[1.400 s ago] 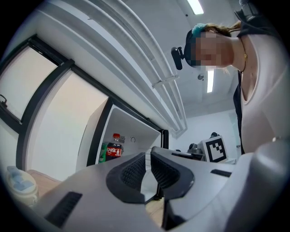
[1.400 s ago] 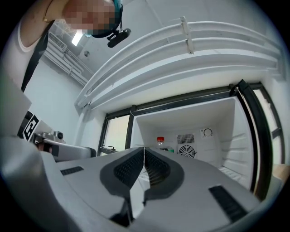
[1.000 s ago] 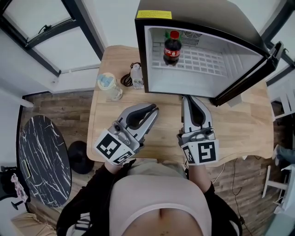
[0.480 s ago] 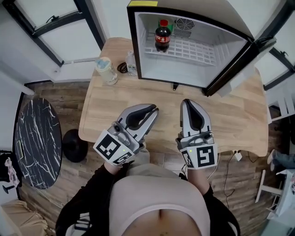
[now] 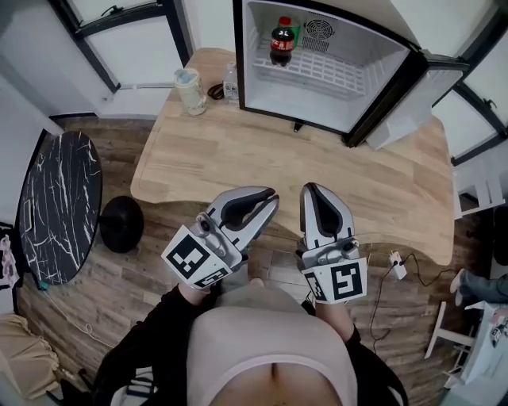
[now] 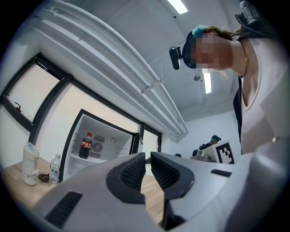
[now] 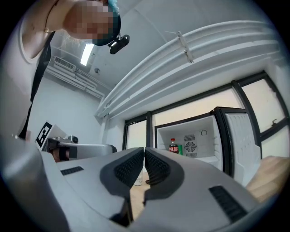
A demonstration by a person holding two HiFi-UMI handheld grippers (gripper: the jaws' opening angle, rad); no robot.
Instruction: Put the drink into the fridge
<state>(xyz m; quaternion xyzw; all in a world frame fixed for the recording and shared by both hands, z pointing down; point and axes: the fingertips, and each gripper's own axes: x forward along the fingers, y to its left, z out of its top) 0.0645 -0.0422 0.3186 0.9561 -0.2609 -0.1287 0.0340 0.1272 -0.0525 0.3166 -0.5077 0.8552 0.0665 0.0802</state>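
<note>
Left gripper (image 5: 271, 198), right gripper (image 5: 311, 189) backed well away from fridge (image 5: 239, 55) — jaws closed, empty. Cola bottle (image 5: 281, 41) inside — drink placed, door open.

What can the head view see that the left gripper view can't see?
Only the head view shows the round black marble-patterned tabletop, the wooden plank floor and the white plug block. Only the left gripper view shows the long ceiling light and the small black camera on the person's head. Both show the open black fridge with a white inside, the dark cola bottle with a red cap on its shelf, the clear water bottle, the pale lidded cup and the light wooden table.
</note>
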